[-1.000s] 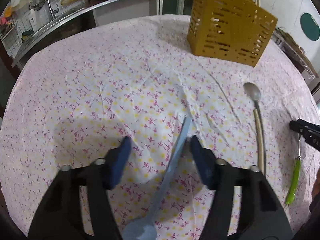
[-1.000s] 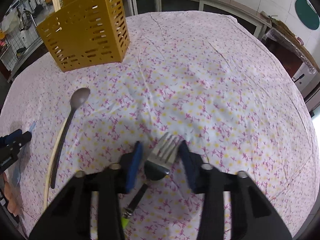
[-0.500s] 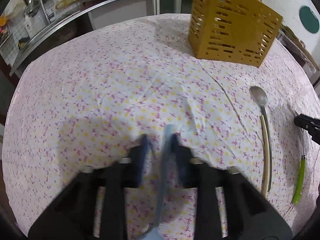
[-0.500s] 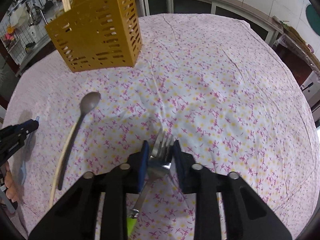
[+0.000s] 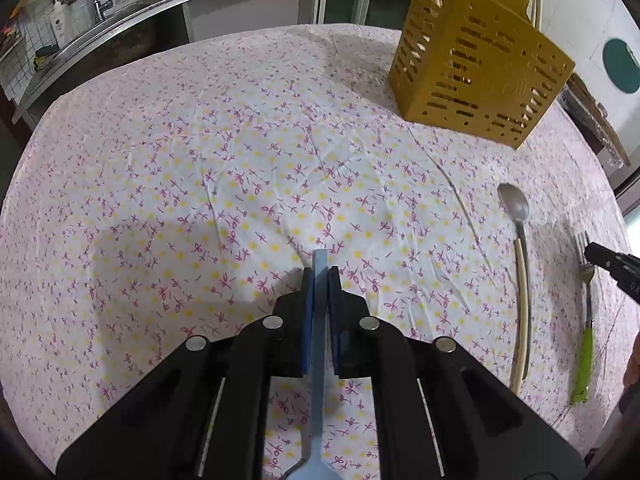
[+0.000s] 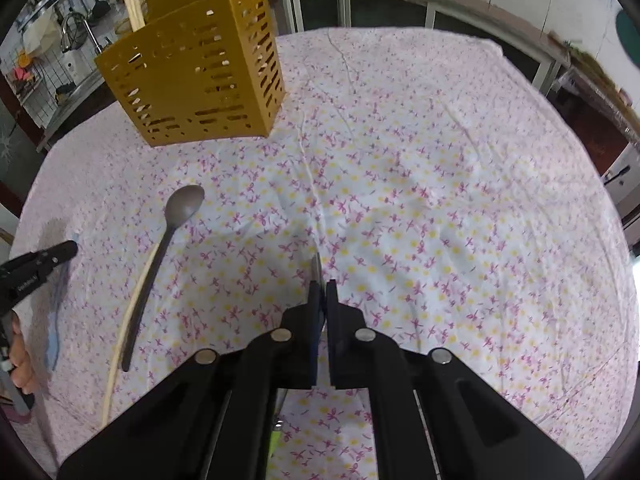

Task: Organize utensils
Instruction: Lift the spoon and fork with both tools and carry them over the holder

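In the left wrist view my left gripper (image 5: pixel 320 274) is shut on the handle of a light blue spoon (image 5: pixel 320 400), whose bowl lies toward me on the cloth. My right gripper (image 6: pixel 323 286) is shut on the neck of a fork (image 6: pixel 316 266), its tines turned on edge and poking out ahead. The fork's green handle (image 6: pixel 273 444) runs back under the gripper. A yellow slotted utensil holder (image 5: pixel 476 64) stands at the far side with chopsticks in it. Between the grippers lie a grey spoon (image 6: pixel 184 208) and a pale chopstick (image 6: pixel 128 320).
The round table carries a flowered cloth (image 5: pixel 200 160). A kitchen counter with a sink (image 5: pixel 96 28) runs behind it, and cabinets (image 6: pixel 400 8) line the back. A hand (image 6: pixel 20 364) holds the left gripper at the frame's left edge.
Both grippers have closed, the left on the blue spoon's handle and the right on the fork. The fork's tines have turned from flat to on edge.
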`<state>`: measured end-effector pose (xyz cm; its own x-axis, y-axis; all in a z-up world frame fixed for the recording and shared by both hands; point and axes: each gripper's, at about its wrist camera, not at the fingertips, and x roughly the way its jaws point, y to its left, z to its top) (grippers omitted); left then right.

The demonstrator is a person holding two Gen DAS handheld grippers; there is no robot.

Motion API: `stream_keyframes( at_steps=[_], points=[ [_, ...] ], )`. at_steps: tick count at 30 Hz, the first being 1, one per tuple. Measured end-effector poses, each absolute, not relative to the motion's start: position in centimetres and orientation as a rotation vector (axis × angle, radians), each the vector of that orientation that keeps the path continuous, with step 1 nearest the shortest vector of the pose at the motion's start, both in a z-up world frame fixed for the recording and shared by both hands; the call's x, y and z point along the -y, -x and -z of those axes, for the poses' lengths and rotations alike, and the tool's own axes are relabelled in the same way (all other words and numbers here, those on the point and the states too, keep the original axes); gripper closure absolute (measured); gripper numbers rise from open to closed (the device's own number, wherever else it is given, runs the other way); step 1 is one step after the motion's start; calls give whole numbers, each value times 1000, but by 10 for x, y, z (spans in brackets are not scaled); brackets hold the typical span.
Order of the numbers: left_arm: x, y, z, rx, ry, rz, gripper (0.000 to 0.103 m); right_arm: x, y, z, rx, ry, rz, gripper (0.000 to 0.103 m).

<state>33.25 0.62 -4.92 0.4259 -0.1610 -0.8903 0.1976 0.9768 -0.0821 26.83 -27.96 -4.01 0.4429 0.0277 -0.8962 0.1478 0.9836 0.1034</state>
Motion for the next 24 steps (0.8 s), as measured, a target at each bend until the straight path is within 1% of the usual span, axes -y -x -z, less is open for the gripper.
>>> stream_keyframes(
  at_steps=[5,6,7,9,15,19,24],
  points=[
    [-3,-336,51,-1119,-38,224,97,276,-274,48,-1134,-170,70,96],
    [-4,-337,51,-1122,-34,227,97,276,-276,49,-1136,-168,73,97],
    [-4,-339,52,-1124,-34,230,97,277,-278,51,-1134,-164,79,99],
    [-5,-340,51,-1126,-32,235,97,276,-278,50,-1124,-154,76,100],
    [-9,-338,45,-1103,-20,232,97,274,-267,29,-1018,-101,87,101],
    [-10,-330,26,-1042,2,229,98,269,-254,6,-905,-73,80,101],
    [-5,-310,-11,-888,1,243,98,263,-245,-14,-799,-46,80,101]
  ],
)
